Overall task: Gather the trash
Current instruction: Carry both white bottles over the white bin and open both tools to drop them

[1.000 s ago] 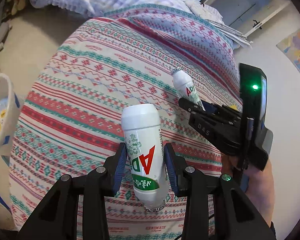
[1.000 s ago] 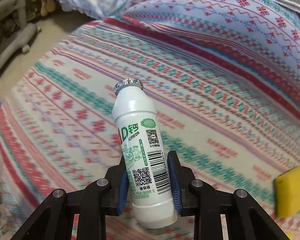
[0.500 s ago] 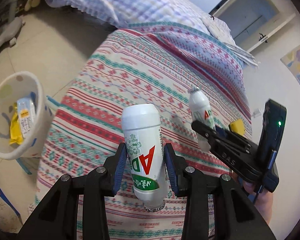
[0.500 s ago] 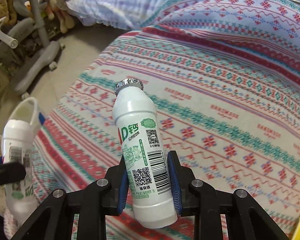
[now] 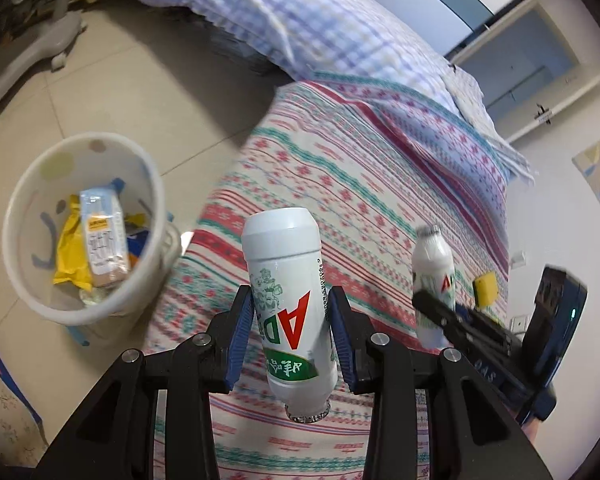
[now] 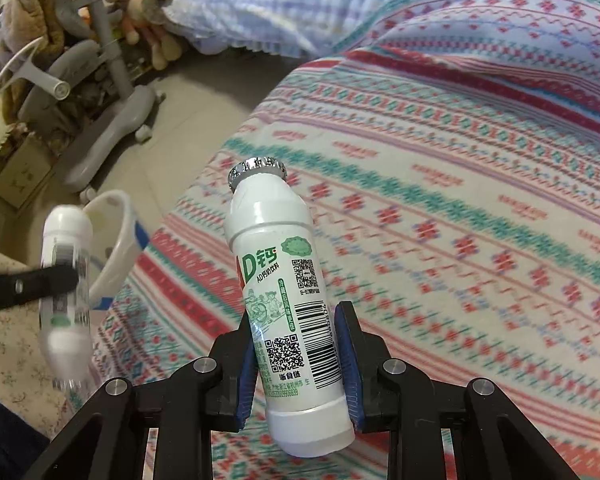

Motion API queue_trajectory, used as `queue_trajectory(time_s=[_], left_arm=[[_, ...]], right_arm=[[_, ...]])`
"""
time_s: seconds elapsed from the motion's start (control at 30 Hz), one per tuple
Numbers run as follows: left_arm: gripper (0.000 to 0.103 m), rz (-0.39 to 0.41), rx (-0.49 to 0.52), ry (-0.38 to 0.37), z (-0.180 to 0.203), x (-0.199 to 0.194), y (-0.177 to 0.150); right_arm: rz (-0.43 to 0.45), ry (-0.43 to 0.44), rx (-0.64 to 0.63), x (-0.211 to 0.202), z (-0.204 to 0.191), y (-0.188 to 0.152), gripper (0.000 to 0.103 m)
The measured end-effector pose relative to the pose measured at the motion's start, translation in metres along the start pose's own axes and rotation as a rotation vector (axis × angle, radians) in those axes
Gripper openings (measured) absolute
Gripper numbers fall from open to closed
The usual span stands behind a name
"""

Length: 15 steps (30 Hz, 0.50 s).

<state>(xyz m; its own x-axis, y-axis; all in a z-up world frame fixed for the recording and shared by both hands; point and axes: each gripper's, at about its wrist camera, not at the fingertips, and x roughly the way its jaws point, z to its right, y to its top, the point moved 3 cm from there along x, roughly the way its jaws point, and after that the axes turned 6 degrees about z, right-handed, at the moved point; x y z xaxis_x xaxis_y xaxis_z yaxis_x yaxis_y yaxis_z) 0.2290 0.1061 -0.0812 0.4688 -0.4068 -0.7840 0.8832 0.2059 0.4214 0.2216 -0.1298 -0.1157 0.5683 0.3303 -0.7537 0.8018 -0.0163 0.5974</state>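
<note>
Bottles stood lengthwise in both grips: the left gripper (image 5: 292, 320) clamped one bottle (image 5: 288, 292) cap-down, the right gripper (image 6: 298, 360) clamped another bottle (image 6: 288, 312) cap-up, near the bin (image 5: 20, 216).

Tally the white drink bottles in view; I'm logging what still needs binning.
2: one bottle, cap down, in the left claw; another bottle, cap up, in the right claw. The bin may hide more.

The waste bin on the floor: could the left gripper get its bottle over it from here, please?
Probably yes: the left gripper holds its bottle above the bed's edge, and nothing stands between it and the open bin on the floor.
</note>
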Motion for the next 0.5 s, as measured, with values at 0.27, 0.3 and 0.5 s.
queue_trajectory(time_s=[0.27,0.3,0.5], left_arm=[[0.040,0.063,-0.148,0.057,-0.089,-0.032,0.028],[0.040,0.074,-0.171,0.067,-0.100,-0.036,0.031],[0.040,0.135,-0.284,0.148,-0.172,-0.058,0.044]], right_arm=[[-0.017,0.062,0.008,0.011,-0.034,-0.010,0.032],[-0.021,0.069,0.008,0.013,-0.038,-0.011,0.032],[-0.041,0.107,0.020,0.028,-0.060,-0.015,0.032]])
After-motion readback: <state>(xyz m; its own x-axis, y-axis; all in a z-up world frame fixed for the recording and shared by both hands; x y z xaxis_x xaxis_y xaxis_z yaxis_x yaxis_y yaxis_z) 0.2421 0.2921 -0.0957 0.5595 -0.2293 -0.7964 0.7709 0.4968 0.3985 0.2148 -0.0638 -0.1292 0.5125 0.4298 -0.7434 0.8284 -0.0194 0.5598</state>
